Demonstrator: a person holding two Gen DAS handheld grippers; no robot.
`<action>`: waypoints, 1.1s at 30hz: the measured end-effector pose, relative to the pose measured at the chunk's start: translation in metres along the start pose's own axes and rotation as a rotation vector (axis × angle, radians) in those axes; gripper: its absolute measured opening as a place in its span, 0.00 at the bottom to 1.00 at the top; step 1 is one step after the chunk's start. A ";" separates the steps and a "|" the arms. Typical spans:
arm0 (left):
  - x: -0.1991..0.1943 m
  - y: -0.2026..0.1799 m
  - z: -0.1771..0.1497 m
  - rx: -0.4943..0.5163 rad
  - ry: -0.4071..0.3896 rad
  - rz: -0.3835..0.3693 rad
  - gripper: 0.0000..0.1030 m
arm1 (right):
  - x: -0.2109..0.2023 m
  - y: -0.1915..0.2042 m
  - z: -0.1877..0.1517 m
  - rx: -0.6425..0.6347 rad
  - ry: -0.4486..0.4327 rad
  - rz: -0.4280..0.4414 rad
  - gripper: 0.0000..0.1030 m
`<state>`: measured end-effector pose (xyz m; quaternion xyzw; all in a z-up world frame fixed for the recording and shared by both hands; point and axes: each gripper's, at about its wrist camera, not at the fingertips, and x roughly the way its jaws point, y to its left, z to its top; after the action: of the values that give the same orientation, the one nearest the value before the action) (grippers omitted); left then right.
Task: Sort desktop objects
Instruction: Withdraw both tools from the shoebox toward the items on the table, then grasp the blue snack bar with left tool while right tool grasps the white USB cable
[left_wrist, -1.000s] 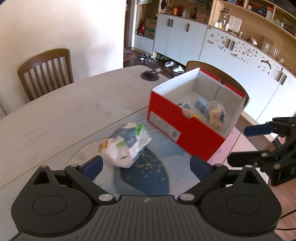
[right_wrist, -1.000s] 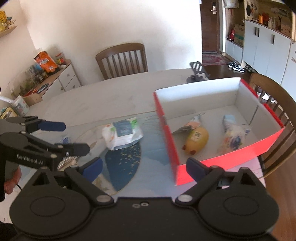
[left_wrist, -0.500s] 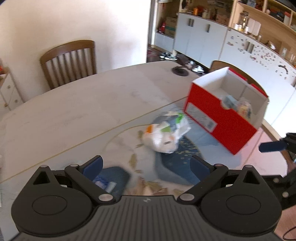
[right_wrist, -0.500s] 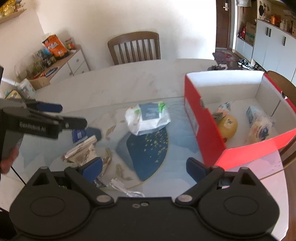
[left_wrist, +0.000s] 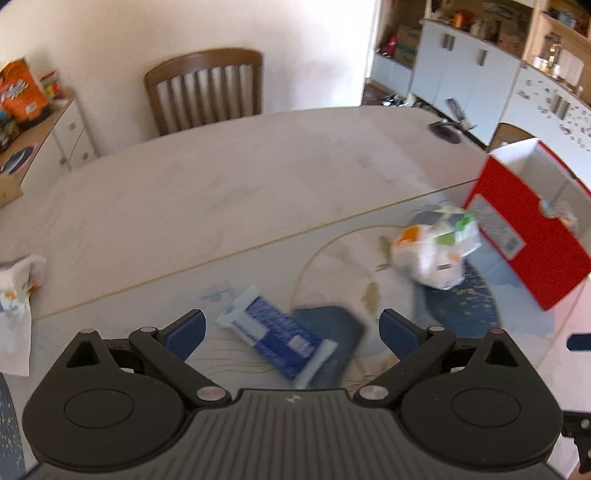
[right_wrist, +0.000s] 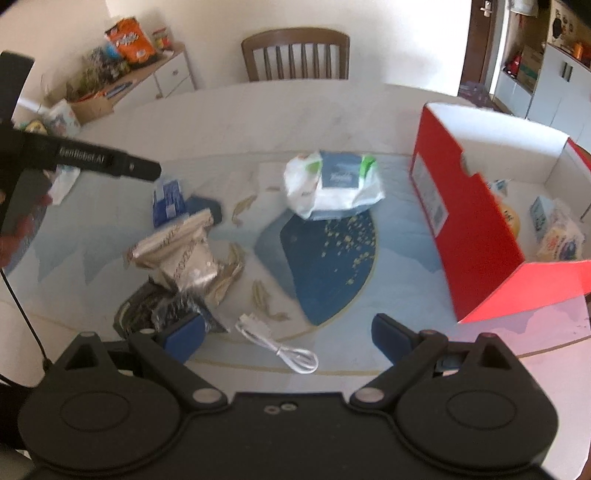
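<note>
My left gripper (left_wrist: 291, 328) is open and empty, just above a blue and white packet (left_wrist: 275, 334) on the placemat. That packet also shows in the right wrist view (right_wrist: 168, 199), under the left gripper's finger (right_wrist: 110, 164). My right gripper (right_wrist: 288, 332) is open and empty over a white cable (right_wrist: 280, 350). A white wet-wipes pack (right_wrist: 332, 188) lies mid-table, also in the left wrist view (left_wrist: 437, 251). The red box (right_wrist: 469, 221) at the right holds several items; it also shows in the left wrist view (left_wrist: 528, 236).
A silver foil packet (right_wrist: 181, 247) and a dark crumpled wrapper (right_wrist: 159, 310) lie left of the cable. A white tissue pack (left_wrist: 16, 291) sits at the table's left edge. A wooden chair (left_wrist: 205, 94) stands behind the table. A sideboard with snacks (right_wrist: 122, 70) is at the far left.
Both grippers have swung left, away from the red box. The left gripper now hovers over the blue packet. The cable and foil packet have come into the right view.
</note>
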<state>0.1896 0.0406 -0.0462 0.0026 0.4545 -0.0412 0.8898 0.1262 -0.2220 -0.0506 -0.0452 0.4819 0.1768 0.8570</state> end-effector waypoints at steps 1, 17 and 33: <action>0.004 0.004 -0.001 -0.012 0.010 0.007 0.98 | 0.003 0.001 -0.001 -0.003 0.008 0.000 0.94; 0.059 0.027 -0.002 -0.151 0.152 0.041 0.98 | 0.041 0.002 -0.007 -0.055 0.078 0.018 0.88; 0.094 0.018 0.004 -0.257 0.222 0.120 0.97 | 0.068 0.006 -0.010 -0.131 0.122 0.016 0.78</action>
<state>0.2489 0.0514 -0.1205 -0.0793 0.5507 0.0709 0.8279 0.1483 -0.2012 -0.1128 -0.1080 0.5212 0.2119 0.8197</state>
